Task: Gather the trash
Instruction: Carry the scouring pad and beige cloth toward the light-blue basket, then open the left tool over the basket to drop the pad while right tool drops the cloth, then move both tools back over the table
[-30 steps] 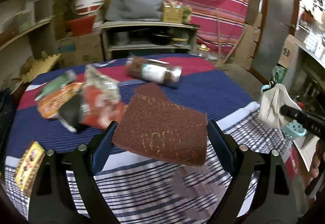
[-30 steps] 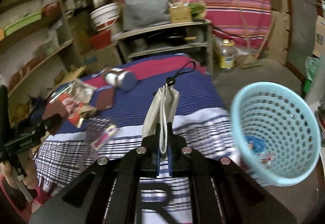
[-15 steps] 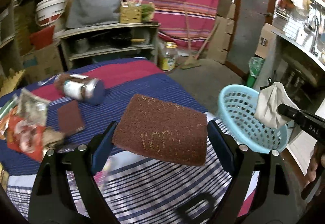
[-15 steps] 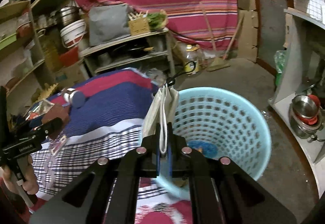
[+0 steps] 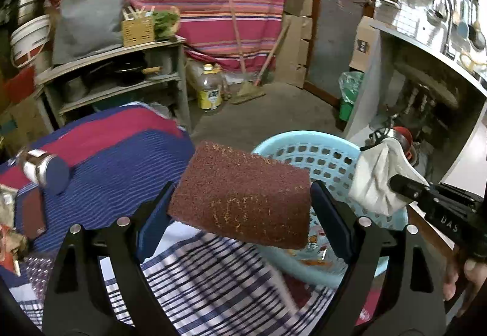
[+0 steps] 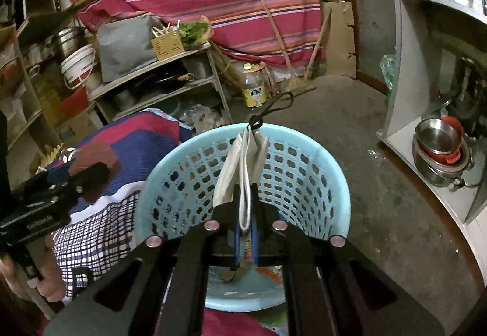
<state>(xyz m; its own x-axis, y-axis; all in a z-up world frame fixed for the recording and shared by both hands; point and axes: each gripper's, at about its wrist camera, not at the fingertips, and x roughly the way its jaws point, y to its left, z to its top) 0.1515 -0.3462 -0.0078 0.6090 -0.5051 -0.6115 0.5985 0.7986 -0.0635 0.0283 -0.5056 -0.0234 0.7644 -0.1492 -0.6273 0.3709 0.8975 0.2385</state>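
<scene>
Trash items are held in both claws above a light-blue perforated basket (image 6: pixel 307 171) that stands on the floor beside the cloth-covered surface (image 5: pixel 121 159). The left claw (image 5: pixel 240 208) grips a brown scouring pad (image 5: pixel 243 192) across its width, with both blue pads pressed against the pad's side edges and the jaws set wide. In the left wrist view the scouring pad is tilted and partly overlaps the basket's near rim. The right claw (image 6: pixel 246 214) is closed on a crumpled white face mask (image 6: pixel 231 174), pinched between its blue pads; the mask stands up from the jaws, and a black cord loop (image 6: pixel 274 107) hangs from its upper end. In the right wrist view the mask lies directly in line with the basket opening. The basket bottom contains several colourful wrappers (image 6: pixel 268 272). On the surface, which carries a blue, red and white striped cloth, a cylindrical jar with a blue lid (image 5: pixel 45 168) lies on its side, and a small brown rectangular pad (image 5: pixel 33 211) lies just beside it. Further wrappers show at the left edge of the left wrist view. A person's hand (image 6: pixel 45 272) holds the left claw's handle. A yellow-labelled bottle (image 5: pixel 209 86) stands on the floor near a metal shelf (image 5: pixel 121 68).
</scene>
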